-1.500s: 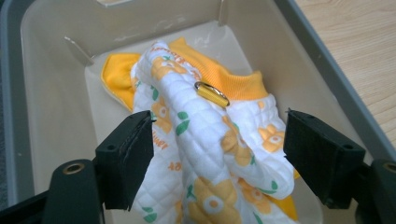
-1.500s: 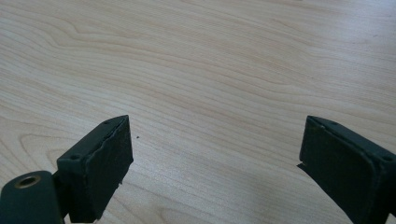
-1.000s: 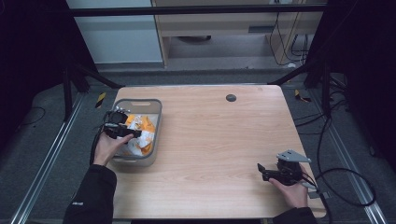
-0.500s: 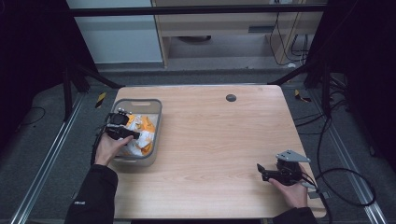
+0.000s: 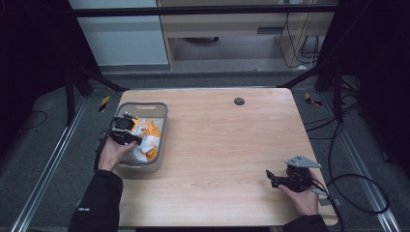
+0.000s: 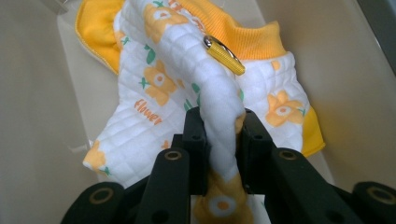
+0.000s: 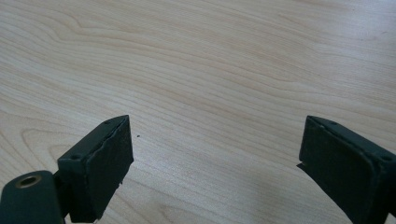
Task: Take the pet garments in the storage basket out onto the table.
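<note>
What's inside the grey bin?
The grey bin holds a white and yellow flowered cloth. The left gripper has just closed on a fold. Anything beneath the cloth is covered.

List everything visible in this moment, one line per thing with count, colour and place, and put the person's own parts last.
Table: one, light wood, centre of the high view.
Bin: one, grey, on the table's left part.
Quilted cloth: one, white with orange flowers and orange trim, inside the bin.
Clip: one, gold-coloured, on the cloth's upper fold.
Round disc: one, dark, near the table's far edge.
Cabinets: pale, beyond the table.
Cables: black, on the floor at right.
Left gripper: one, black, in the bin; jaws have just been closing and pinch a fold of the cloth.
Right gripper: one, black, over bare wood at the near right; jaws open, nothing between them.
Hands: two, with dark sleeves, at the bottom edge.
</note>
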### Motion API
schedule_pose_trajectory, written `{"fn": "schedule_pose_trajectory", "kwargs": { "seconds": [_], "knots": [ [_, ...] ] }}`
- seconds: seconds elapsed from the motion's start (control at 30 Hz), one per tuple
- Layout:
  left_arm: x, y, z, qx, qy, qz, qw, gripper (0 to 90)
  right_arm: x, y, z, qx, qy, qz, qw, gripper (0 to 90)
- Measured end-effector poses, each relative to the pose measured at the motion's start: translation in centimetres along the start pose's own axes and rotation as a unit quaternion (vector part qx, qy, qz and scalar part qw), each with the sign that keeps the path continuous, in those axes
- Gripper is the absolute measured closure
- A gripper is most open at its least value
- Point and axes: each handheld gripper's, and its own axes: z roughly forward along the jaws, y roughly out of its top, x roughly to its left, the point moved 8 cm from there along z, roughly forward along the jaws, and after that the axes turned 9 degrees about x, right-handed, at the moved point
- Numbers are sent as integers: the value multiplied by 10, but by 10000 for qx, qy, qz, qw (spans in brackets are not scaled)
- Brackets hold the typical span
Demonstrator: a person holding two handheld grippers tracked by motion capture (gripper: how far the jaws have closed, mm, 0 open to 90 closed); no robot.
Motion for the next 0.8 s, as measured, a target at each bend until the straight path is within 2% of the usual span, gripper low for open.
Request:
{"fn": "schedule_pose_trajectory", "kwargs": {
  "seconds": [0.27, 0.5, 0.8],
  "knots": [
    [2, -1, -9, -75, -49, 10, 10000, 772, 0, 0, 0, -4, -2, -2, 10000, 98],
    [8, 1, -35, -311, -6, -45, 9995, 775, 0, 0, 0, 2, -6, -11, 10000, 98],
    [4, 3, -57, -423, 18, 54, 9991, 775, 0, 0, 0, 5, -7, 2, 10000, 98]
  ]
}}
